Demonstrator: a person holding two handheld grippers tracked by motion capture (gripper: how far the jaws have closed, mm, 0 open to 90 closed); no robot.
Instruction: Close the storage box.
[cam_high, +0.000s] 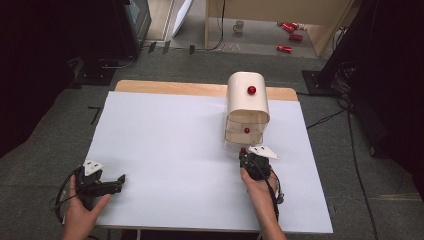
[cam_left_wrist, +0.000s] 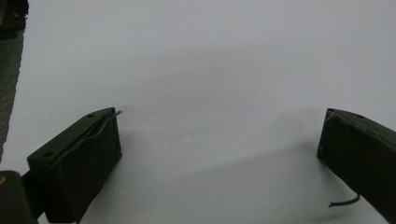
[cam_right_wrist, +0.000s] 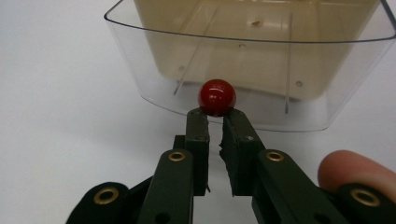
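right gripper view has the right gripper (cam_right_wrist: 215, 119) with its jaws pinched almost together on the red knob (cam_right_wrist: 217, 96) of the clear bottom drawer (cam_right_wrist: 140, 70), which sticks out from the cream drawer box (cam_high: 247, 102). high view puts that box toward the far right of the white table (cam_high: 165, 150). way off to the box's near left, the left gripper (cam_high: 121, 181) sits low over bare table, jaws wide apart, holding nothing.
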